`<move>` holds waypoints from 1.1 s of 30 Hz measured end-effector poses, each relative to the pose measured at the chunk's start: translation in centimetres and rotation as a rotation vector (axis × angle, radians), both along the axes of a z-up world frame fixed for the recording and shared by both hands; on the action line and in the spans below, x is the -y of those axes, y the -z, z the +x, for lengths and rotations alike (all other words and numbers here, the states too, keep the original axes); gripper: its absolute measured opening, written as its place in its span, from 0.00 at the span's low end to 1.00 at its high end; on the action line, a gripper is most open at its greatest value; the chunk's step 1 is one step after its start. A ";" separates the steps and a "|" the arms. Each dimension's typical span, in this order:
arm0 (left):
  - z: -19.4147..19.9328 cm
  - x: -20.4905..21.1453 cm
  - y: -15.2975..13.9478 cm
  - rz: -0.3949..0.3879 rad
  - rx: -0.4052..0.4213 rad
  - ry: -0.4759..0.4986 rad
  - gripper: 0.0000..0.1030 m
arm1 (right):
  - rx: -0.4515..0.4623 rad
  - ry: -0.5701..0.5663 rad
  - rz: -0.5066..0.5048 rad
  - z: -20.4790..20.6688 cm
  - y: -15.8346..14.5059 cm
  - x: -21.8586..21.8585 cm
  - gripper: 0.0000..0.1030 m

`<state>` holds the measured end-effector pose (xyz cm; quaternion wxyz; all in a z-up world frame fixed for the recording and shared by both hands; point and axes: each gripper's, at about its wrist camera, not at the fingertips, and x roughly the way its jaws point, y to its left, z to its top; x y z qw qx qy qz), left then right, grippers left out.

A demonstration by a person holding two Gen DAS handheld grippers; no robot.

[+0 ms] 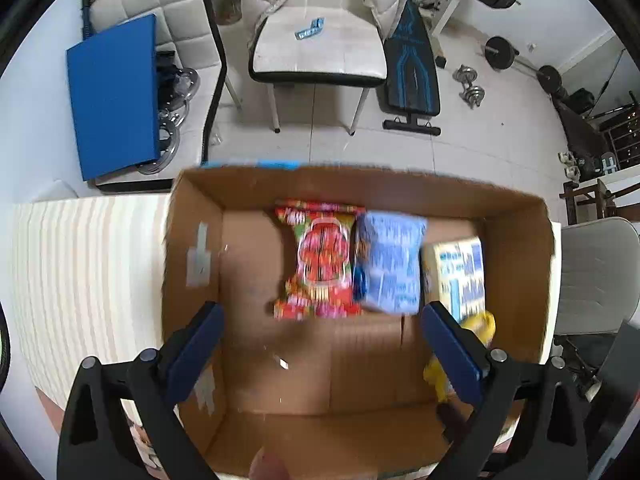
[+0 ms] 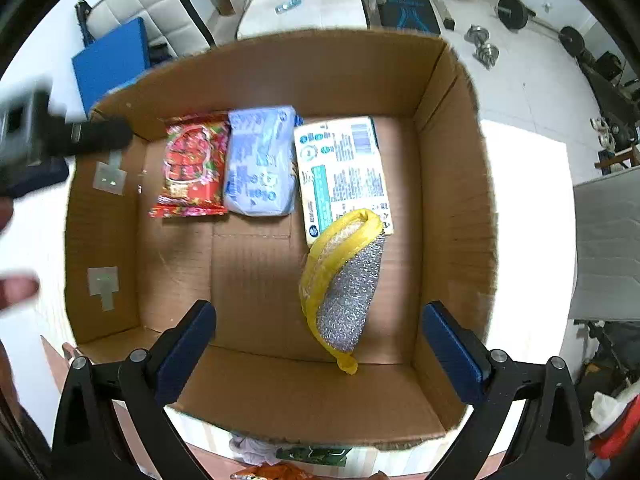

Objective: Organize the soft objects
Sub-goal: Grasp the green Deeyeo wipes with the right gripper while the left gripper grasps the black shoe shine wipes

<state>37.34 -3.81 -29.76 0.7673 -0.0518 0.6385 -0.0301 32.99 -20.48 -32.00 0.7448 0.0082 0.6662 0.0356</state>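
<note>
Now we hold both grippers, left gripper (image 1: 320,344) and right gripper (image 2: 320,340), spread wide and empty over the cardboard box (image 2: 452,200). Yellow-silver scrub pad (image 2: 344,292) lies on the box floor just ahead of our right gripper at 12–1 o'clock. Red packet (image 2: 192,164), blue pack (image 2: 260,160) and white pack (image 2: 344,172) sit in a row beyond, at 11 to 12 o'clock.

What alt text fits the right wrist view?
An open cardboard box holds a red snack packet, a blue pack and a white pack in a row, with a yellow-edged silver scrubber nearer the open, empty right tool.
</note>
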 end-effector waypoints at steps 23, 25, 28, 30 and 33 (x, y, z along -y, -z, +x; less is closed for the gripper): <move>-20.0 -1.5 -0.9 0.139 0.165 0.128 0.94 | 0.097 0.128 0.135 -15.6 -1.2 3.7 1.00; -20.3 -1.3 3.0 0.129 0.068 0.156 0.78 | 0.055 0.184 0.141 -16.6 2.0 4.7 0.93; -19.6 -0.7 8.4 0.120 -0.054 0.180 0.63 | -0.027 0.232 0.155 -17.0 6.7 5.5 0.68; -19.0 -0.2 11.1 0.097 -0.100 0.187 0.63 | -0.046 0.245 0.166 -16.9 8.9 5.7 0.68; -18.4 0.9 14.0 0.071 -0.148 0.197 0.63 | -0.067 0.251 0.182 -16.5 10.9 5.8 0.68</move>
